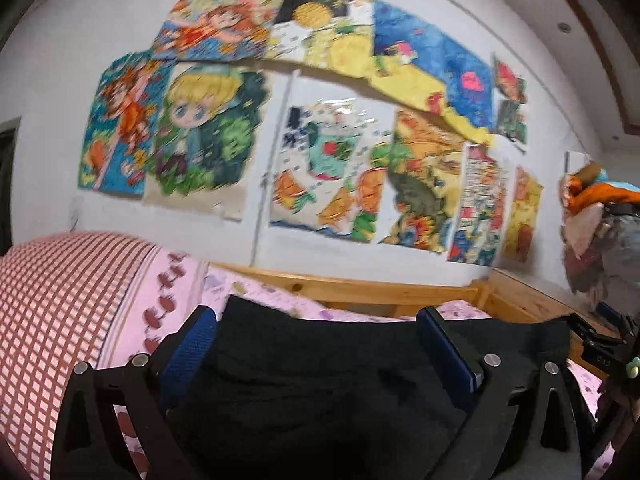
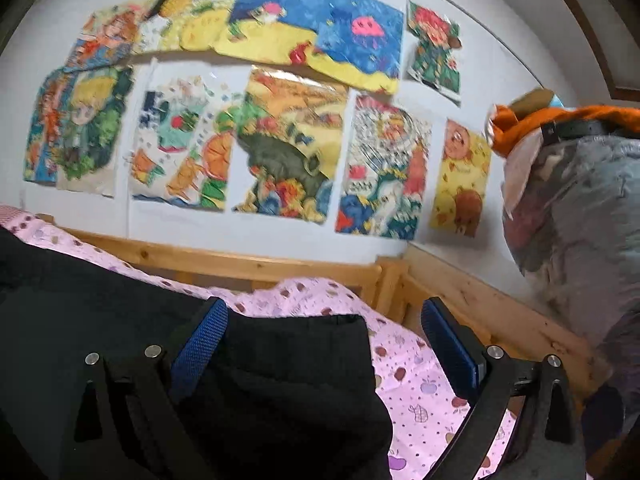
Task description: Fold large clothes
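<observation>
A large black garment [image 1: 320,380] lies spread on a pink patterned bed sheet [image 2: 420,380]. My left gripper [image 1: 316,316] is open over the garment's middle. The black cloth shows between its blue-padded fingers [image 1: 192,344], and the pads stand well apart from it on both sides. In the right wrist view the garment [image 2: 100,312] fills the lower left, and its right edge ends in a rounded fold. My right gripper [image 2: 324,306] is open above that edge, with the left pad over black cloth and the right pad over pink sheet. Neither gripper holds anything.
A red-and-white checked bolster [image 1: 60,300] lies to the left of the garment. A wooden bed rail [image 2: 260,264] runs along a white wall covered in colourful drawings [image 2: 280,140]. At the right stands a grey and orange pile of bundled cloth [image 2: 580,208].
</observation>
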`<control>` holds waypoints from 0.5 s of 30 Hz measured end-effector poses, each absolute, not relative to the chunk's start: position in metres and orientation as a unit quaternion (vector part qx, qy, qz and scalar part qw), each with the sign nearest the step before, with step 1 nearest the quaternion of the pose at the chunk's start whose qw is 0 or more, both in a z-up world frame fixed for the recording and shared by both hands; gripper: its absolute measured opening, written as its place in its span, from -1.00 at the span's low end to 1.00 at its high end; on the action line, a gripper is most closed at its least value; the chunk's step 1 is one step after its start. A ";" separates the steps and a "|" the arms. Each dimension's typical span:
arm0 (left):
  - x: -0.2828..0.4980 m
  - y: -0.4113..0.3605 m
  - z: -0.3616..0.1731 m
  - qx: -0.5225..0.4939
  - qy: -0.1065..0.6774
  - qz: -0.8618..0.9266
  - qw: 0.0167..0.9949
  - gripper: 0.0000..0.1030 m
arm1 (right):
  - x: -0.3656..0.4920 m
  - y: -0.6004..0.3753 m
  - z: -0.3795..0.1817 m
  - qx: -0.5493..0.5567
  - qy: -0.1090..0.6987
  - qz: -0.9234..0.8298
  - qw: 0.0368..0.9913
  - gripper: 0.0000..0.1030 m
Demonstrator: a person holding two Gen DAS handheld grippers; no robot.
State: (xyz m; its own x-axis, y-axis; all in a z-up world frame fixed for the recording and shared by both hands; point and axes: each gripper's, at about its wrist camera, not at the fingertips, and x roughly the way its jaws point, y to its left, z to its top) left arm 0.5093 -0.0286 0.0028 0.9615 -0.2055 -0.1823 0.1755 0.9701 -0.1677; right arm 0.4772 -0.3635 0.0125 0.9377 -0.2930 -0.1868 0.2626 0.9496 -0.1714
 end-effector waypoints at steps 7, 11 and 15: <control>0.505 -0.066 -0.001 -0.037 0.141 -0.203 0.968 0.98 | 0.471 -0.342 0.003 -0.056 0.132 0.015 0.990 0.91; 0.508 -0.085 -0.014 -0.002 0.175 -0.240 0.955 0.98 | 0.487 -0.329 -0.022 -0.081 0.186 0.061 0.977 0.91; 0.522 -0.097 -0.030 0.014 0.221 -0.235 0.946 0.98 | 0.505 -0.326 -0.051 -0.082 0.240 0.091 0.963 0.91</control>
